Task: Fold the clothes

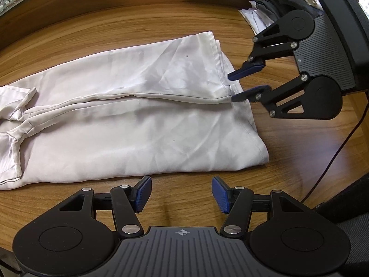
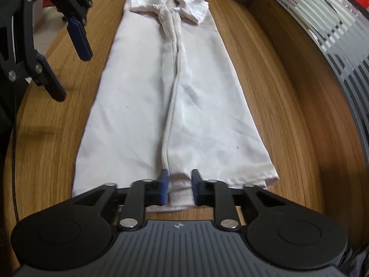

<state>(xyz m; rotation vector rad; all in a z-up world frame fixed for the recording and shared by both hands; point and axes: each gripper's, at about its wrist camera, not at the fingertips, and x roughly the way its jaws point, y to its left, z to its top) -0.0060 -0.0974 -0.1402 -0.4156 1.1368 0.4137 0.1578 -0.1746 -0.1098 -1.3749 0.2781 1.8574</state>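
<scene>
1. Left wrist view: your left gripper [image 1: 182, 194] has its jaws spread wide w/ nothing between them. It sits over bare wooden table [image 1: 92, 27], just short of the near long edge of the white garment [image 1: 129, 124].
2. The garment lies flat ahead of the left jaws, folded lengthwise into a long narrow strip w/ a seam ridge running down its middle. Collar end is bunched off to the left of the jaws, hem end to the right.
3. Ahead and to the right of the left jaws, your right gripper [image 1: 231, 87] is at the hem end. Its jaws are parted, w/ both tips right at the hem where the centre seam ends.
4. Beyond the right gripper, a pile of clothes [image 1: 272, 2] sits on the table's far right part; a black cable [image 1: 334, 145] runs down on the right.
5. Right wrist view: right gripper [image 2: 177, 190] jaws are partly spread, w/ the garment [image 2: 147, 97] hem edge lying between the pads; not pinched tight.
6. The garment stretches straight away from the right jaws, w/ collar and short sleeves at the far end.
7. Ahead-left of the right jaws, left gripper [image 2: 69, 62] hangs beside the garment's left edge over the table [image 2: 276, 92], jaws apart, holding nothing.
</scene>
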